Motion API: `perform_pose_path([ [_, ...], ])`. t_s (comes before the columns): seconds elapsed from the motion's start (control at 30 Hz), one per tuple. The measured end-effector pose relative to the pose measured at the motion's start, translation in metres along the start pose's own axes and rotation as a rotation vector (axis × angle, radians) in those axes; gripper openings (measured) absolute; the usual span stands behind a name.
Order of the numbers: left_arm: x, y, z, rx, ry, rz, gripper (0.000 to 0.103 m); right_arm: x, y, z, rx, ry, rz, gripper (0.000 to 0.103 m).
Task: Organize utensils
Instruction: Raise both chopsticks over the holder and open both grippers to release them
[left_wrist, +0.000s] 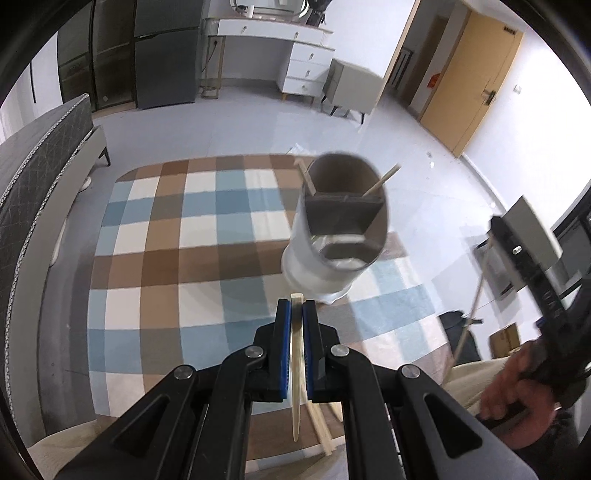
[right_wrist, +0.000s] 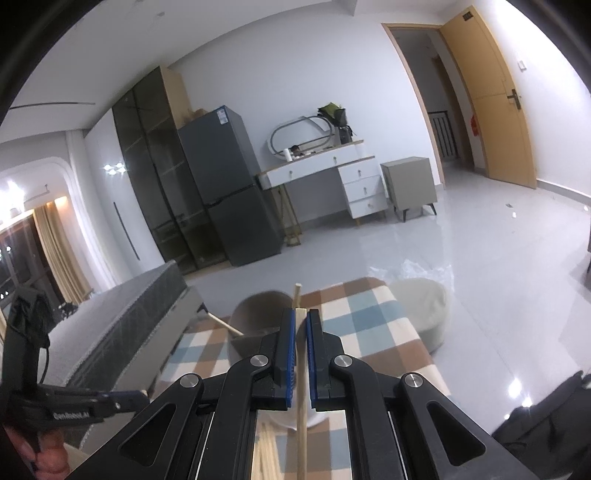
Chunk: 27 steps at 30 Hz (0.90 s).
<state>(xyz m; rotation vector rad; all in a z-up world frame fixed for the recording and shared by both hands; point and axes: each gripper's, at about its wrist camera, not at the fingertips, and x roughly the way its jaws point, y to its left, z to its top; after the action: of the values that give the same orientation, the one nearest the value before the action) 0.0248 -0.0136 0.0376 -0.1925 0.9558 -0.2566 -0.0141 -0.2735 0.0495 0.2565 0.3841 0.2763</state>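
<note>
the utensil holder (left_wrist: 336, 225) stands on the checked rug (left_wrist: 166, 240), two sticks already inside. the left tool (left_wrist: 297, 314) pinches a flat wooden utensil (left_wrist: 296, 369); the right tool (right_wrist: 300, 325) pinches a chopstick (right_wrist: 301, 406). lower each upright into an open compartment, then release.

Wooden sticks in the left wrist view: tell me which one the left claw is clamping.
The flat pale wooden stick pinched upright between the left claw blue pads. The two others stand leaning inside the grey cylindrical utensil holder, ungripped.

A blue, brown and white checked rug (left_wrist: 192, 236) lies at nine o'clock of the white cylindrical holder (left_wrist: 317, 262) with its grey-brown divider.
</note>
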Motion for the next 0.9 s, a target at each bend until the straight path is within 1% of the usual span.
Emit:
perform_pose_path([
  [0.13, -0.018, -0.006, 0.018, -0.005, -0.048, -0.046, 0.002, -0.002, 0.009, 0.011, -0.02, -0.048, 0.026, 0.005],
  [0.23, -0.032, -0.012, 0.036, 0.0, -0.083, -0.1, 0.002, -0.001, 0.017, 0.023, -0.042, -0.088, 0.053, 0.005],
  [0.37, -0.046, -0.018, 0.062, 0.004, -0.126, -0.123, 0.002, 0.007, 0.025, 0.041, -0.059, -0.137, 0.086, 0.005],
  [0.53, -0.058, -0.017, 0.094, -0.002, -0.194, -0.14, 0.002, 0.027, 0.026, 0.062, -0.05, -0.163, 0.094, 0.005],
  [0.6, -0.062, -0.015, 0.109, -0.009, -0.238, -0.14, 0.002, 0.037, 0.026, 0.073, -0.036, -0.181, 0.099, 0.005],
  [0.7, -0.061, -0.009, 0.123, -0.037, -0.31, -0.119, 0.002, 0.052, 0.029, 0.088, -0.035, -0.212, 0.093, 0.005],
  [0.8, -0.049, 0.0, 0.133, -0.092, -0.377, -0.116, 0.002, 0.071, 0.036, 0.1, -0.041, -0.243, 0.079, 0.005],
  [0.9, -0.033, 0.008, 0.138, -0.127, -0.403, -0.114, 0.002, 0.093, 0.042, 0.105, -0.02, -0.25, 0.068, 0.005],
])
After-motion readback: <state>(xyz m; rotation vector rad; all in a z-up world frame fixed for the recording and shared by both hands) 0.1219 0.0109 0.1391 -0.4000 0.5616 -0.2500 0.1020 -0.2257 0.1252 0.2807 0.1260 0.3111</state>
